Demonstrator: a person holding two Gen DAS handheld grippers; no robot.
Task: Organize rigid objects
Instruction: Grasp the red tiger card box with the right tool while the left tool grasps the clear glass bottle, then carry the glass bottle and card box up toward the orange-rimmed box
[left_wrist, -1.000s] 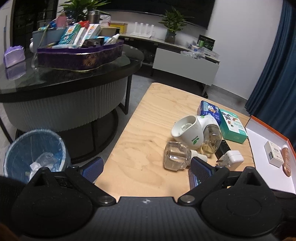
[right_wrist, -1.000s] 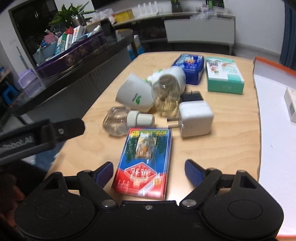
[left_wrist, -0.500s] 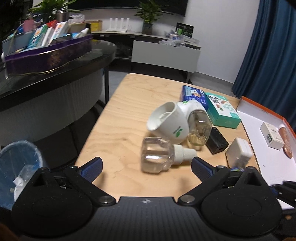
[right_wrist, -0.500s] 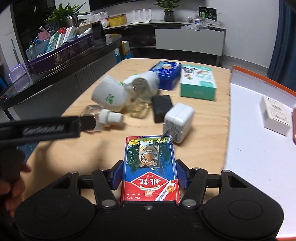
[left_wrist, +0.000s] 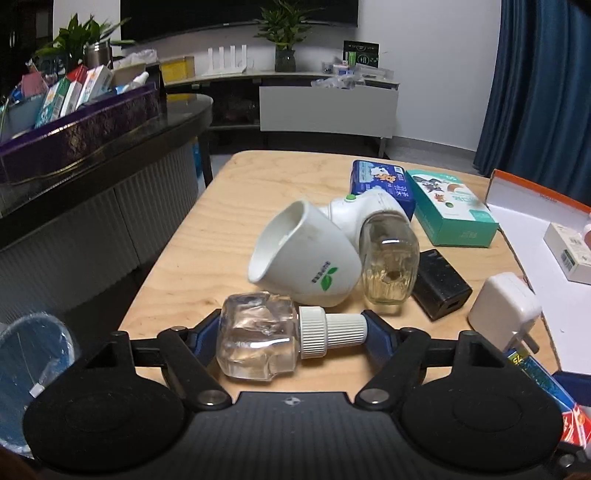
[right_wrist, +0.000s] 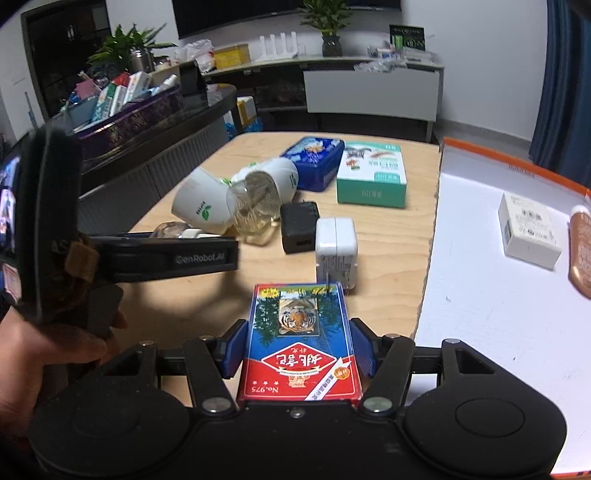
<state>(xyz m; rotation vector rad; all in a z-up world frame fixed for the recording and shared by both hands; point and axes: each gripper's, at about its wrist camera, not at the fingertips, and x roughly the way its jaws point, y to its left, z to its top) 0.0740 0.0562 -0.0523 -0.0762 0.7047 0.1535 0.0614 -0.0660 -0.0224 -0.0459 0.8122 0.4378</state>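
L gripper (left_wrist: 291, 328) just closed endwise on clear bottle (left_wrist: 258, 338), near table (left_wrist: 229, 206) front edge. R gripper (right_wrist: 298, 349) clamps card box (right_wrist: 295, 343) beside white tray (right_wrist: 480, 295); table's far half bare.

Sitting on the wooden surface (left_wrist: 236, 206) are two clear bottles (left_wrist: 258, 338), two white plug-in holders (left_wrist: 306, 258), two chargers, one black (left_wrist: 439, 284) and one white (left_wrist: 504, 308), and three boxes: blue (left_wrist: 380, 181), teal (left_wrist: 452, 212), and red-and-blue cards (right_wrist: 299, 341). One small white box (right_wrist: 530, 230) is lying in the tray (right_wrist: 491, 295).
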